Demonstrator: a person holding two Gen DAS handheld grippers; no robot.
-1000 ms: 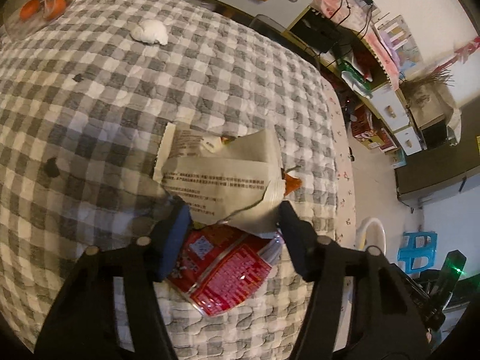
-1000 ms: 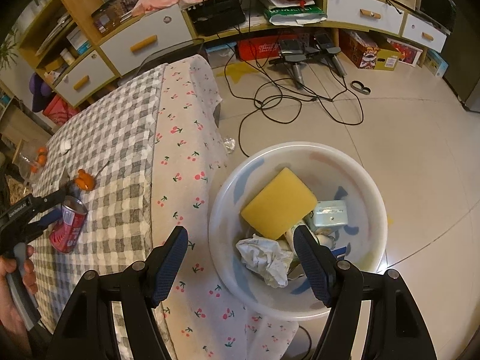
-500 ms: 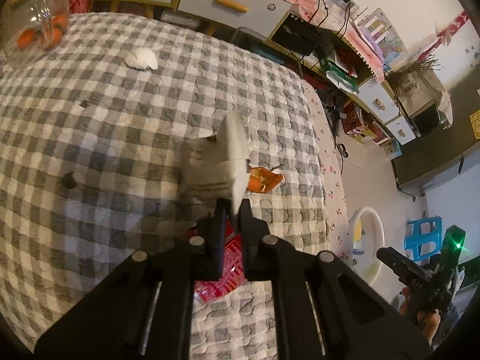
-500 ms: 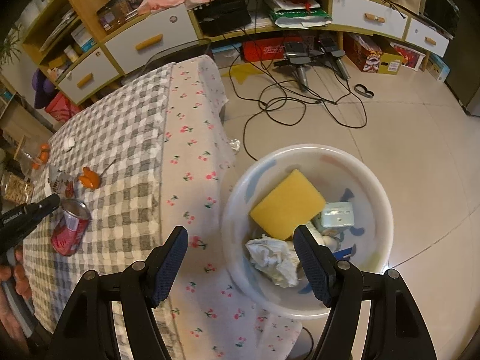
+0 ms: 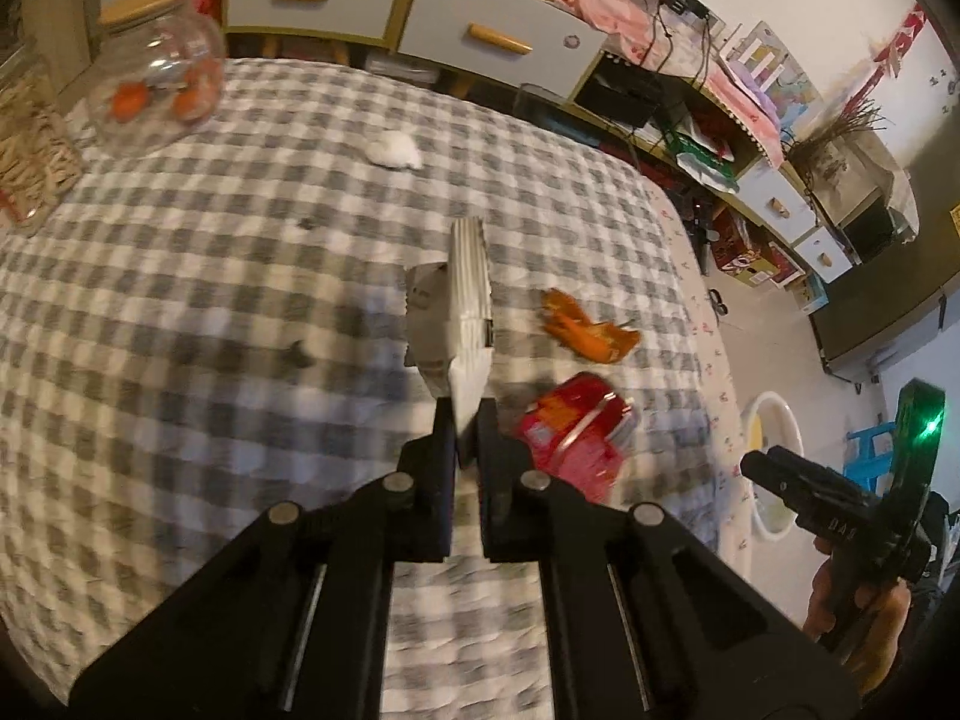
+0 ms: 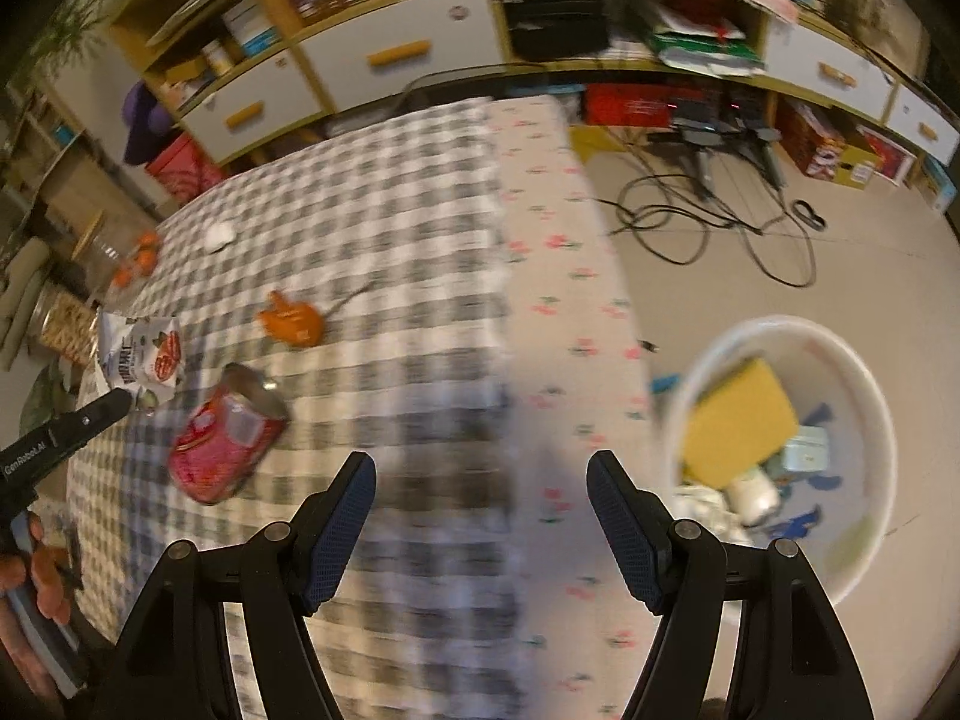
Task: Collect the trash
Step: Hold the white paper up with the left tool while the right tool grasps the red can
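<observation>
Wrapper [image 5: 465, 306] first: your left gripper [image 5: 465, 420] has just been closing, and its jaws are now pinching the near edge of that white snack wrapper, which a second ago lay flat over the can with the jaws spread either side. It now hangs clear of the table [image 5: 210, 300], so this piece is secured and, by my reckoning, ready to carry to the white bin [image 6: 840, 360] on the floor at the right, where a yellow sponge [image 6: 741, 429] and crumpled paper already lie.

Your right gripper [image 6: 480, 516], jaws spread and holding nothing, has swung from above the bin to the table's right edge, which suggests the next pickup is the crushed red can [image 6: 225, 447], lying just right of the lifted wrapper. Orange peel [image 6: 291, 321] sits beyond it, and a white tissue wad [image 5: 393, 150] lies further off.

Checked grey-and-white cloth covers the table, with a cherry-print drape at the right edge. A glass jar [image 5: 156, 84] stands at the far left. Drawers, shelves and floor cables fill the cluttered room behind.
</observation>
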